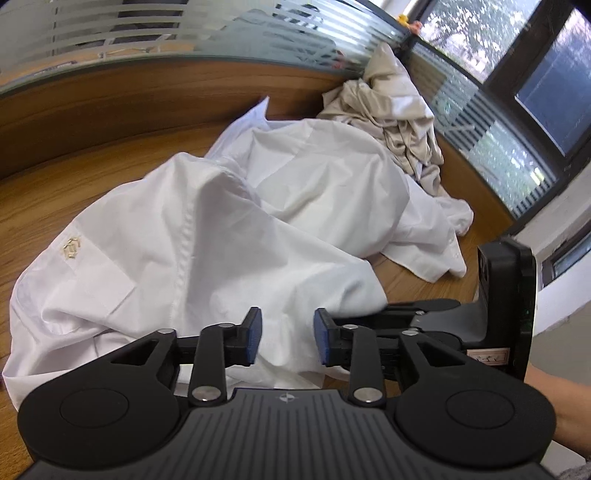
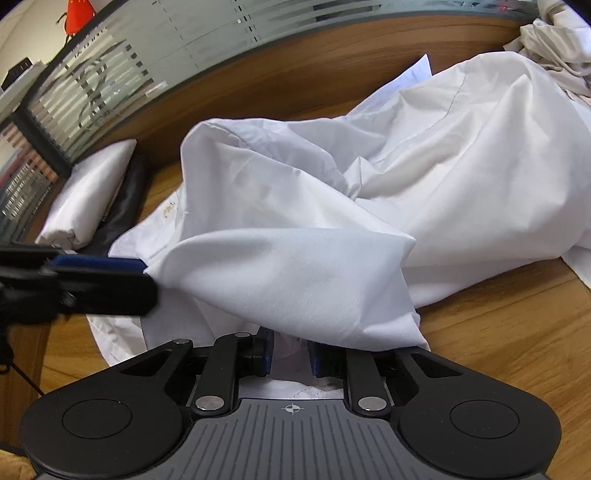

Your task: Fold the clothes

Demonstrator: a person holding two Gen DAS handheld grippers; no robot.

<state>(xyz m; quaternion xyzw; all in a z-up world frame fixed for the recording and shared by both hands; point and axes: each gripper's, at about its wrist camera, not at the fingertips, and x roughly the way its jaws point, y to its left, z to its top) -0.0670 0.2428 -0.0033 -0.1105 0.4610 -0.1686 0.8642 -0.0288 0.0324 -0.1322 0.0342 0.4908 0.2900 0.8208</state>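
A crumpled white shirt (image 1: 221,229) lies across the wooden desk (image 1: 55,192), with a small gold logo on its chest pocket (image 1: 70,253). My left gripper (image 1: 287,338) hovers over the shirt's near edge. Its blue pads stand apart and grip nothing. In the right wrist view the left gripper (image 2: 99,280) comes in from the left, its tip just at a raised fold of the shirt (image 2: 443,166). My right gripper (image 2: 290,354) is shut on the shirt, and cloth drapes over and hides its fingertips. In the left wrist view the right gripper (image 1: 417,314) reaches into the hem.
A heap of beige clothes (image 1: 399,110) sits in the far corner by the window. A folded white garment (image 2: 88,192) rests on a dark one (image 2: 125,199) at the far left. A striped glass partition (image 1: 147,33) borders the desk. A person's forearm (image 1: 561,406) is at the right.
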